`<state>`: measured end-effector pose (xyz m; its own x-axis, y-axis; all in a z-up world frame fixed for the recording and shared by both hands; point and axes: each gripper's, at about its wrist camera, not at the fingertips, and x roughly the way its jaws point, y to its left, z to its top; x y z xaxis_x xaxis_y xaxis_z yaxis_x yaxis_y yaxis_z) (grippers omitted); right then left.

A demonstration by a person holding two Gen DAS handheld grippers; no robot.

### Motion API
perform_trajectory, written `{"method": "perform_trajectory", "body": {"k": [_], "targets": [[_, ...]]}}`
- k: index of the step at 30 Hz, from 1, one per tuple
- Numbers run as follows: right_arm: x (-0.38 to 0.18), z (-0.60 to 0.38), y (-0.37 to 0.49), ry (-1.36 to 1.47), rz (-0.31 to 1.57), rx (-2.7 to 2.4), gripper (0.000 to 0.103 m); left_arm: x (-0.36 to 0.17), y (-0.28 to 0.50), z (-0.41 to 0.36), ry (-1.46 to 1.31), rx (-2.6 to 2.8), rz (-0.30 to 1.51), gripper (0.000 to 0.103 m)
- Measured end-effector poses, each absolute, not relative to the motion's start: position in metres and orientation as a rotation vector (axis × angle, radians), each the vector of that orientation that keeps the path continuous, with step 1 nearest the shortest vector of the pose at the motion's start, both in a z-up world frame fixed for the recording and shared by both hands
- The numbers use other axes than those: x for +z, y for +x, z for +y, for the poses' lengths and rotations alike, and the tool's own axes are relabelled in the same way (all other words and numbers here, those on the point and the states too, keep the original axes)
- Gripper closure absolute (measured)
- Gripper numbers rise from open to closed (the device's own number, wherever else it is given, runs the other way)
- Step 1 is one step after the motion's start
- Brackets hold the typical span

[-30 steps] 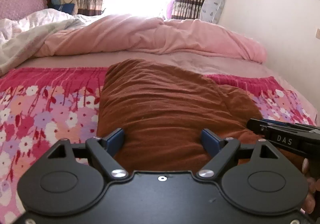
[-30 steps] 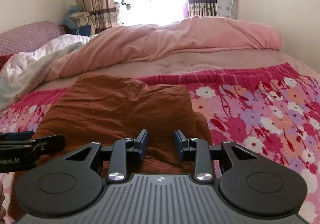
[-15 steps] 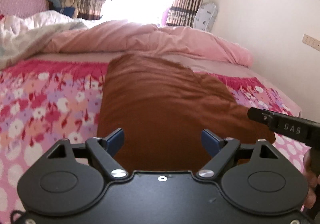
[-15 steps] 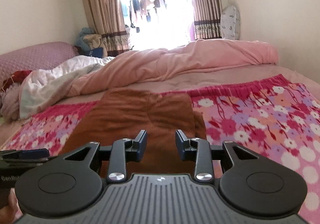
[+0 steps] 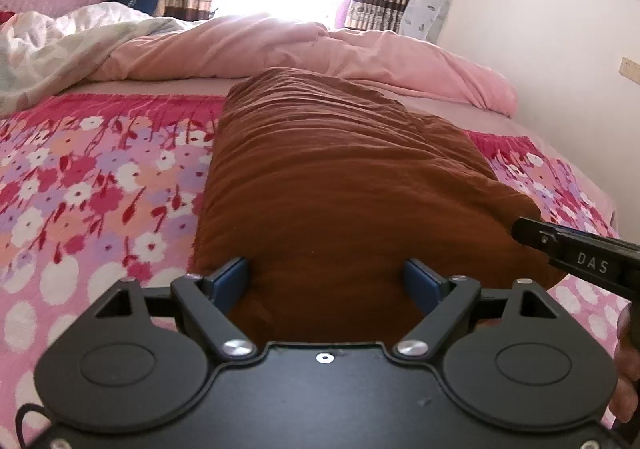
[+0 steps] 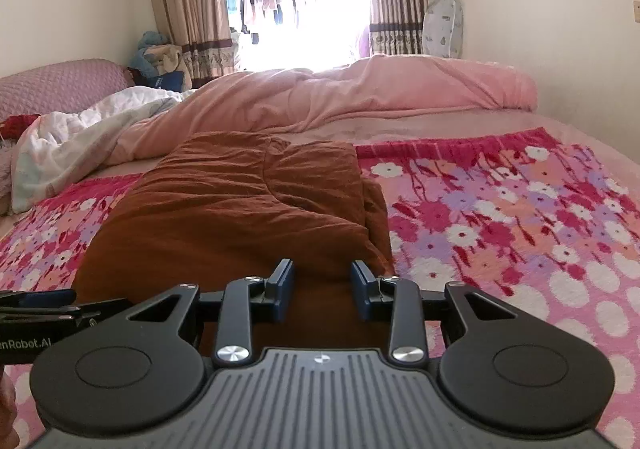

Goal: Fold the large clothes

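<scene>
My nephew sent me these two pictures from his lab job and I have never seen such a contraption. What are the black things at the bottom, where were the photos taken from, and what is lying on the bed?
The black things are hand-held grippers, one in each of a person's hands; no robot arm is involved. Each carries a wide-angle camera looking forward along its two blue-tipped fingers.

One picture comes from the left gripper, the other from the right gripper; each also catches the other tool at its edge.

On the bed, a brown garment, already folded into a long strip, lies on a pink floral blanket. Behind it are a pink duvet and a white quilt.

Both grippers are open, the left wider, and neither holds anything.
</scene>
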<state>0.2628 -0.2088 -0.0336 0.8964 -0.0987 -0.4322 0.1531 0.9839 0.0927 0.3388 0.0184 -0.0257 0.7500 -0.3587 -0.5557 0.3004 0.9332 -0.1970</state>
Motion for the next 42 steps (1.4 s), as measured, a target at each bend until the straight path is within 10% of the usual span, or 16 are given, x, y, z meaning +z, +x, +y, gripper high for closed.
{"method": "perform_trajectory", "body": {"k": [42], "targets": [[-0.059,-0.199,0.253,0.119,0.518,-0.107,0.056,-0.039,0.329,0.012,-0.048,-0.326,0.669,0.017]]}}
